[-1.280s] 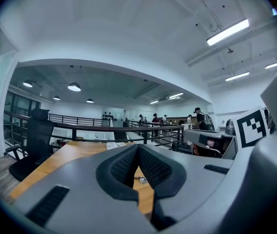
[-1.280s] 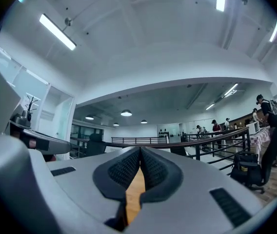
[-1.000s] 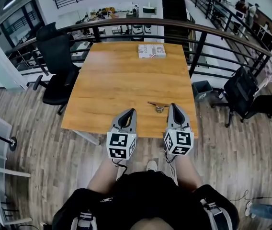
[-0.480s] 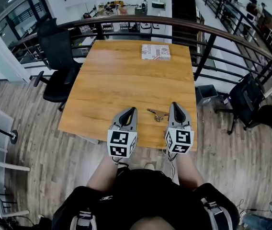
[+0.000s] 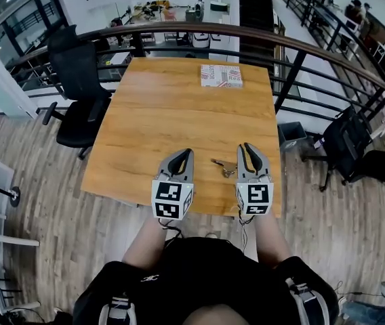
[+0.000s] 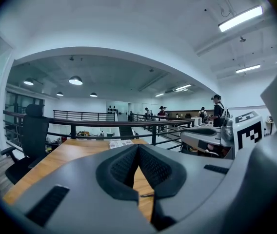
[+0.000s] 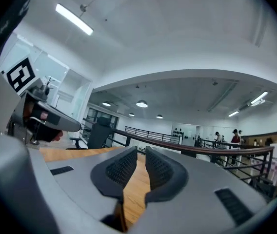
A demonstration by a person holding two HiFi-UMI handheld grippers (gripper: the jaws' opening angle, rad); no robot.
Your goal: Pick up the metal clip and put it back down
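Observation:
The metal clip (image 5: 225,167) lies on the wooden table (image 5: 172,107) near its front edge, between my two grippers and touching neither. Just left of the clip is my left gripper (image 5: 188,152), held nearly level over the table, its dark pads meeting at the tip (image 6: 138,146). My right gripper (image 5: 246,145) is just right of the clip, and its tips reach a little past it. Its jaws have just been opening, and a narrow gap shows between the pads (image 7: 141,150) with nothing in it.
A patterned packet (image 5: 221,75) lies at the table's far edge. A dark railing (image 5: 294,63) runs behind and to the right of the table. A black office chair (image 5: 77,80) stands at the left, and another dark chair (image 5: 345,141) stands beyond the railing at the right.
Both grippers have moved forward over the table's front edge. The clip, earlier ahead of their tips, now lies between them. The right gripper has rolled slightly.

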